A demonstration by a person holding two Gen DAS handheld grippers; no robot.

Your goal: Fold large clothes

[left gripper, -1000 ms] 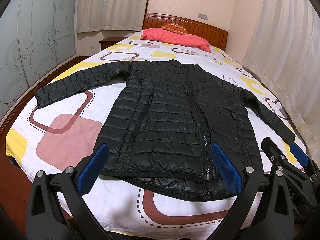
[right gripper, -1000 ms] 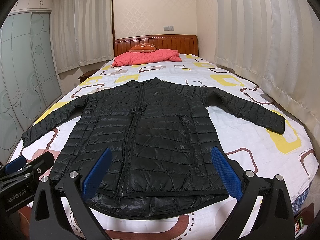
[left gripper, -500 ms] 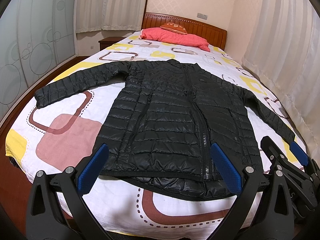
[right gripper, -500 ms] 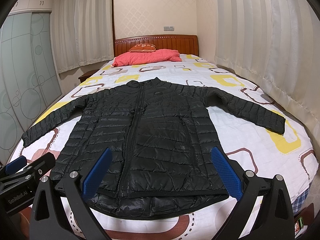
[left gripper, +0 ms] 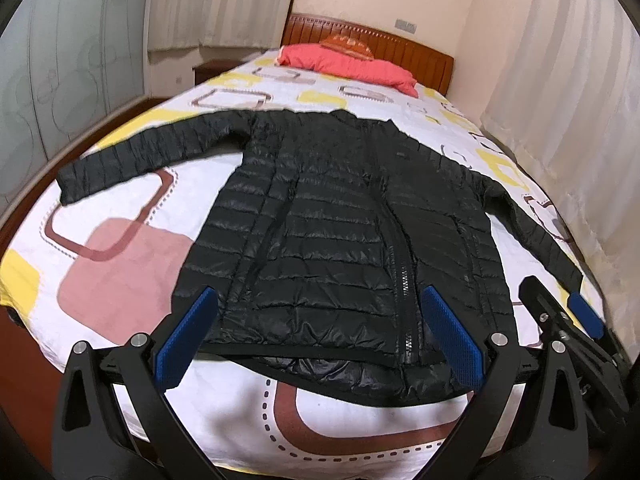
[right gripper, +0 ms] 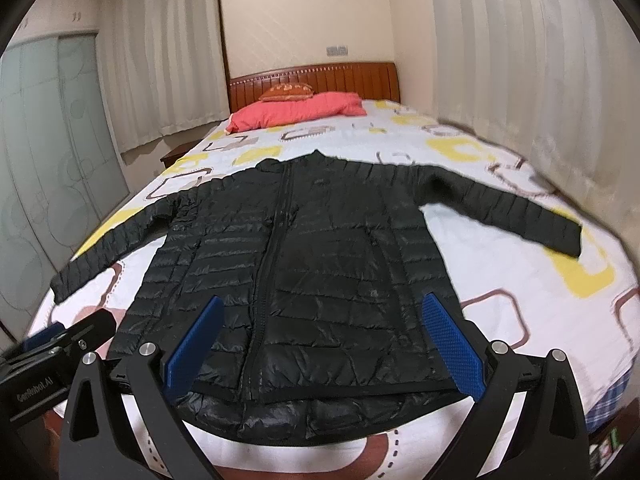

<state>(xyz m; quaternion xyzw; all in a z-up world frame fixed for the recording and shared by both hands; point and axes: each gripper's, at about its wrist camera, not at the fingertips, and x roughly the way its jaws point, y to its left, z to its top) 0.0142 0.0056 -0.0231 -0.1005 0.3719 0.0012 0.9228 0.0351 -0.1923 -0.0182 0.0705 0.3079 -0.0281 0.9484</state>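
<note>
Both tools hang above the foot of the bed, each spread wide and holding nothing: the left tool (left gripper: 320, 334) frames the jacket's lower hem between its blue pads, and the right tool (right gripper: 324, 340) does the same from a position further toward the curtain side. In the left wrist view the right tool appears at the lower right edge; in the right wrist view the left tool shows at the lower left, neither touching the garment. A black quilted jacket (left gripper: 344, 240) lies flat and face up on the bed (left gripper: 120, 248), front zipper closed as far as can be seen. Its long axis runs along the length of the bed, collar pointing toward the wooden headboard (right gripper: 316, 80) and hem nearest the tools, with a strip of glossy lining showing below the hem. Both sleeves extend outward and slightly toward the foot, one toward the glass wardrobe side, one toward the curtains (right gripper: 520, 80). A red pillow (right gripper: 296, 110) rests against the headboard, well apart from the collar.
</note>
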